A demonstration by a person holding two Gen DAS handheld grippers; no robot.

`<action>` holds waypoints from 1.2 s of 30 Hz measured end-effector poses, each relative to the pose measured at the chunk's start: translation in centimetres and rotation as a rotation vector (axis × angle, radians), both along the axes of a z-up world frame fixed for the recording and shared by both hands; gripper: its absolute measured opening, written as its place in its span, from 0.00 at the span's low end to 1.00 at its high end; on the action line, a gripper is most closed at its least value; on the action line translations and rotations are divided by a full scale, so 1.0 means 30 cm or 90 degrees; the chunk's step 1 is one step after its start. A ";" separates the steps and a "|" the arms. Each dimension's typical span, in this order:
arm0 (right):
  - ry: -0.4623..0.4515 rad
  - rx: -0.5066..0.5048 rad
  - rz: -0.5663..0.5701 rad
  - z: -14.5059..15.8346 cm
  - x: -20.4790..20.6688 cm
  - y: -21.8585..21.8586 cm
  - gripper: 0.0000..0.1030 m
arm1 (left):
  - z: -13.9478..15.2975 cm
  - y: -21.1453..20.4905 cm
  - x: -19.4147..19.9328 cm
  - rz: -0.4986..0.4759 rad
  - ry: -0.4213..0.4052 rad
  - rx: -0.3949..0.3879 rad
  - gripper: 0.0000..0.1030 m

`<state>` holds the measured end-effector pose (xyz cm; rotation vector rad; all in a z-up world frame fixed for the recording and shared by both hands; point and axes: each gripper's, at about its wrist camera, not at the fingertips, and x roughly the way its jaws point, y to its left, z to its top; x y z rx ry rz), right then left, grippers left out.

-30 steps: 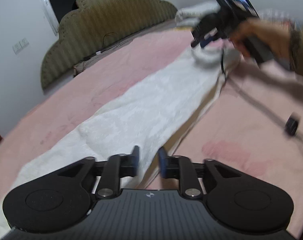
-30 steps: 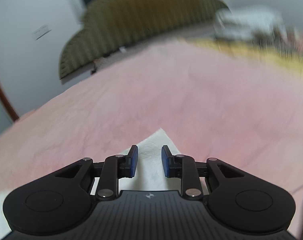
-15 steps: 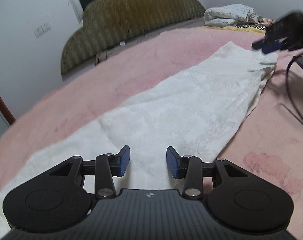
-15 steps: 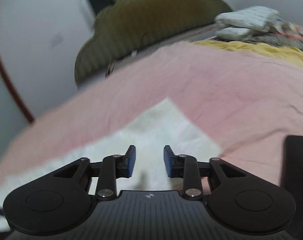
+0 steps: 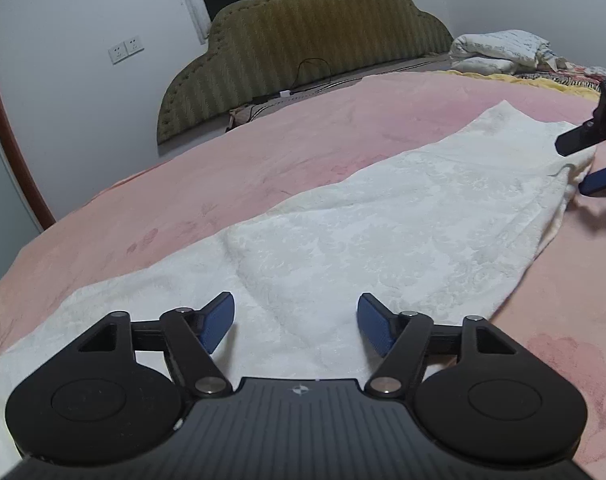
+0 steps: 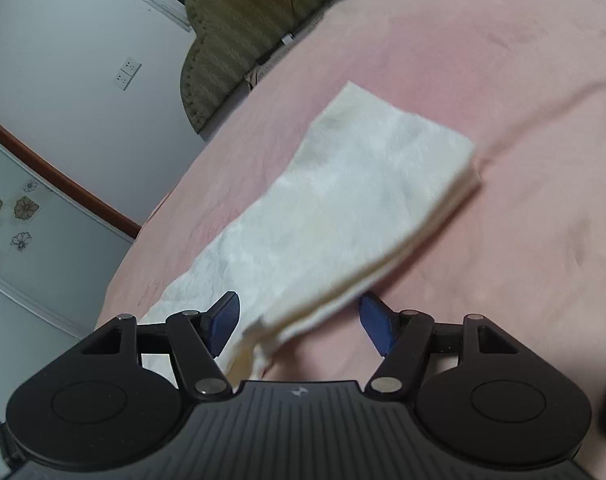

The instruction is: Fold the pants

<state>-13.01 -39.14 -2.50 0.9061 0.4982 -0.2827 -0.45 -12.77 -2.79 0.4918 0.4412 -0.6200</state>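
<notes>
The cream-white pants of soft, faintly floral-embossed cloth (image 5: 383, 232) lie flat on the bed as one long, narrow strip, doubled lengthwise so that layered edges show along the near side in the right wrist view (image 6: 343, 200). The far end there is a squared corner; the fabric is blurred in that view.

The left tongs (image 5: 295, 322), black arms with ribbed blue pads, hover over the middle of the strip; its jaws are opening and nothing is pinched between them. The right tongs (image 6: 299, 320) sit at the edge of the strip, jaws opening too, with the layered edge lying between the pads but not pressed by them. From the left view the right tongs (image 5: 591, 168) appear at the strip's far right end.

Beneath is a pink bedspread with a faint flower print (image 5: 263, 152). Behind it stands a scalloped, olive striped padded headboard (image 5: 303, 40), with a white rumpled quilt (image 5: 499, 50) piled beside it. White walls carry a pair of sockets (image 5: 125, 49).
</notes>
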 end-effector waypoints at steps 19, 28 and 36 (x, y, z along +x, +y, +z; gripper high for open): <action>-0.017 -0.079 -0.151 -0.054 0.149 -0.157 0.18 | -0.002 0.026 0.040 0.032 0.054 -0.039 0.86; -0.041 -0.445 0.040 0.217 0.270 0.260 0.16 | 0.089 0.135 0.183 0.070 0.272 -0.227 0.82; -0.057 -0.440 0.195 0.165 0.360 0.535 0.16 | 0.049 0.254 0.405 0.066 0.666 -0.557 0.85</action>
